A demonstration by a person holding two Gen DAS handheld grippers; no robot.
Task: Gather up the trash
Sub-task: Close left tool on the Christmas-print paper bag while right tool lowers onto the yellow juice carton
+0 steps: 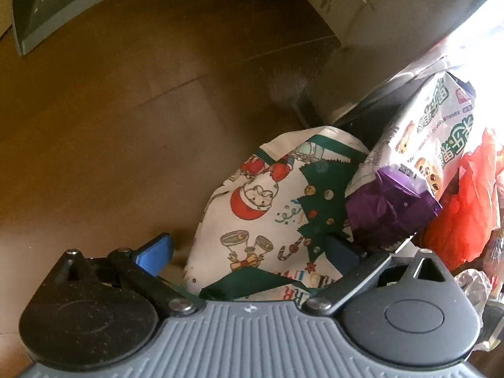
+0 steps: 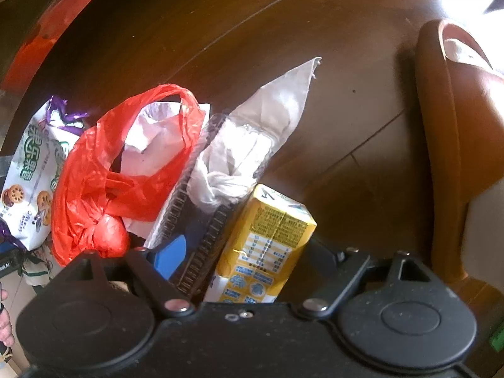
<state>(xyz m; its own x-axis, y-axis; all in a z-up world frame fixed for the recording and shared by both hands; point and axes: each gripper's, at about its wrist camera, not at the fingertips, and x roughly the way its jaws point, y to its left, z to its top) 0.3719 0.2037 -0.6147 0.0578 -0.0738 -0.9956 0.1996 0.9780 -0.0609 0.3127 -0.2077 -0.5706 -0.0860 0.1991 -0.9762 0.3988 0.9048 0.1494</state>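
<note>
In the left wrist view my left gripper (image 1: 249,252) stands open around a crumpled Christmas-print paper (image 1: 267,217). A gap shows between its blue left finger (image 1: 154,252) and the paper. A white and green snack bag (image 1: 431,138), a purple wrapper (image 1: 390,208) and a red plastic bag (image 1: 466,208) lie to the right. My right gripper (image 2: 242,255) is shut on a yellow drink carton (image 2: 267,245) and a plastic tray (image 2: 201,208) stuffed with white tissue. Its right finger is hidden behind the carton. The red bag (image 2: 104,189) and snack bag (image 2: 31,182) lie just to its left.
The trash pile sits on a brown wooden floor (image 1: 126,126). A grey furniture base (image 1: 47,15) is at far left and a grey block (image 1: 340,47) behind the pile. A brown slipper (image 2: 456,132) lies to the right. A hand (image 2: 4,324) shows at the left edge.
</note>
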